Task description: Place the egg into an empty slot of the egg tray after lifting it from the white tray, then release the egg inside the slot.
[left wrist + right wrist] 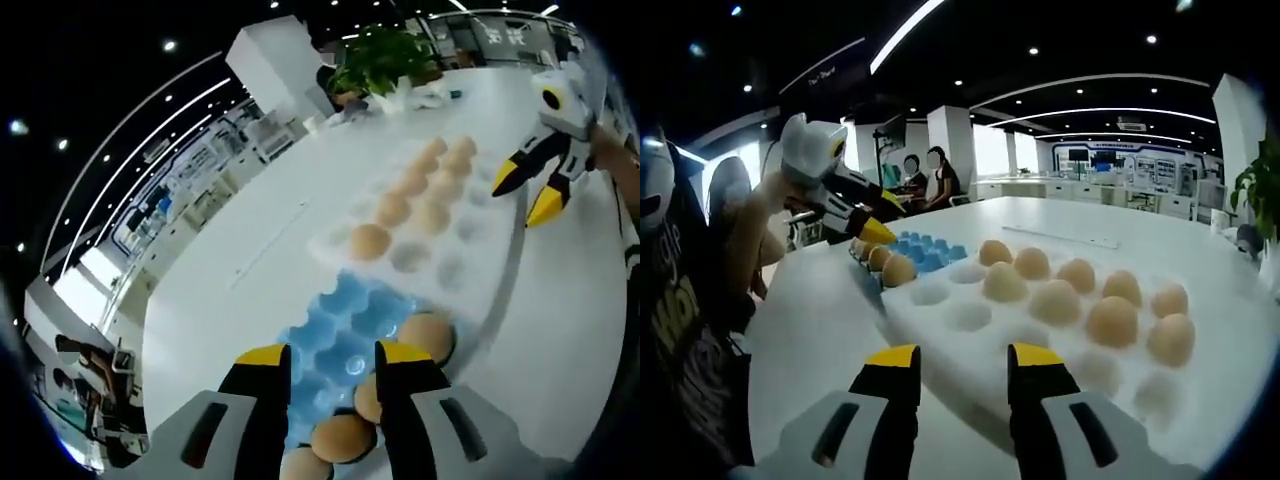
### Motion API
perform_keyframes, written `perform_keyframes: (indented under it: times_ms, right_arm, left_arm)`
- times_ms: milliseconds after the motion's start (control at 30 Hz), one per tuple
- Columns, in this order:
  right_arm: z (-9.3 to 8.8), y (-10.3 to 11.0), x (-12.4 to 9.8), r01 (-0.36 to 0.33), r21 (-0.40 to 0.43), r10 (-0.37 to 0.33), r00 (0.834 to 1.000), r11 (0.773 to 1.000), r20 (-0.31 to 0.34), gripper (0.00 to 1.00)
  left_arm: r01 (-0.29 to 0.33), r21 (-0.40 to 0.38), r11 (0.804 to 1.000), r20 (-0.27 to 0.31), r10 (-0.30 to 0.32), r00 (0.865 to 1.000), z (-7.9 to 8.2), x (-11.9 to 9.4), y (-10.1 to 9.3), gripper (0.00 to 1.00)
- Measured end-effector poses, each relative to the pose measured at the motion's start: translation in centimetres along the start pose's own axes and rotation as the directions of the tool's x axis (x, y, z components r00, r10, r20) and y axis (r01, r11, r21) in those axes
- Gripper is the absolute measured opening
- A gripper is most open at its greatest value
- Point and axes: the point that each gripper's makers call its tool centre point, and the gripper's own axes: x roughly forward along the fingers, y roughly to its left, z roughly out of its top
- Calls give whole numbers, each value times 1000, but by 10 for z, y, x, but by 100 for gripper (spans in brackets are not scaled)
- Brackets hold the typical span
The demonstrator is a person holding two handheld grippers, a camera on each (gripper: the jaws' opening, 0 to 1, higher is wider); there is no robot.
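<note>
Over the blue egg tray (345, 330), left claw (333, 358) apart, right claw (951, 359) apart before white tray (970, 345)

Tan eggs (1112, 321); white tray (970, 345); blue egg tray (345, 340); yellow-tipped black gripper (333, 352).

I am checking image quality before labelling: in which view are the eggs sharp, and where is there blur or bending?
In the left gripper view the white tray and its eggs look soft and the table edge bends strongly. In the right gripper view the eggs are clearer, with soft shadows in the empty slots; the blue egg tray far back is small and less distinct.
</note>
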Motion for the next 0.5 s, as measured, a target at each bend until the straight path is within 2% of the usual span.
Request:
perform_keyframes:
  times_ms: [500]
  right_arm:
    - [-1,0,-1,0,-2,0,1000,1000,12,35]
  left_arm:
    - [55,-27,998,54,-54,997,18,7,-31,33]
